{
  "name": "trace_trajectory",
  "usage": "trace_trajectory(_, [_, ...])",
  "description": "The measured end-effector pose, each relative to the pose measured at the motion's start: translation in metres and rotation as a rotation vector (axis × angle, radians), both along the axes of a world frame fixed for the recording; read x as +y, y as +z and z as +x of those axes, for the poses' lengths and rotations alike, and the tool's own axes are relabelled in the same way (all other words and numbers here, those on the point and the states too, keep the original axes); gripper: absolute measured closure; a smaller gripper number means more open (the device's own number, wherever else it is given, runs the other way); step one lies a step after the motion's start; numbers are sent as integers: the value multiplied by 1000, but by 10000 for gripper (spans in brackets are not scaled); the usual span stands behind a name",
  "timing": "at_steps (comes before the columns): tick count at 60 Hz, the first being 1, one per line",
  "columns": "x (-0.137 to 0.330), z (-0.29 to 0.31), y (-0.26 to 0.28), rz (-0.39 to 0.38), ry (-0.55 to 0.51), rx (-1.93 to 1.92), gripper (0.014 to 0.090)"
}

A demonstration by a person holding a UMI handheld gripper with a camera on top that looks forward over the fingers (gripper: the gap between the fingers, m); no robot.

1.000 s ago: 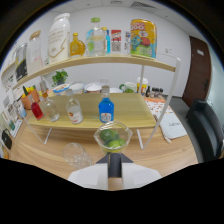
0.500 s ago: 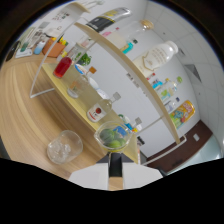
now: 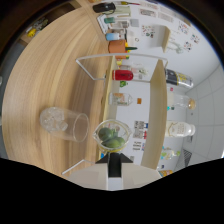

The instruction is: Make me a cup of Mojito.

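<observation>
The gripper [image 3: 113, 159] tilts hard sideways, jaws pinching a small clear cup of lime wedges [image 3: 111, 136]; just beside it an ice-filled glass [image 3: 64, 122] stands on the wooden surface [image 3: 55, 65], bottle shelf [image 3: 155, 90] beyond

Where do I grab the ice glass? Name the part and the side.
Grip the ice glass by its straight side wall, about midway up, coming in level from the side: it stands upright on the table with an open mouth. The gripper now holds the lime cup.
</observation>
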State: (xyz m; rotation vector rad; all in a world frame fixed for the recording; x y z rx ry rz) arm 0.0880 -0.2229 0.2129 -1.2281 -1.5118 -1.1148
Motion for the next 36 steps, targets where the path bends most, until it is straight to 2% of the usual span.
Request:
trace_trajectory(10, [0,-5,-8,-2,29,-10,896])
trace_trajectory(21, [0,-4,22,41,1,151,893])
trace_trajectory(28, [2,12,64,67,-83,451,893])
trace_trajectory(36, [-9,53,101,57,-226,926,892])
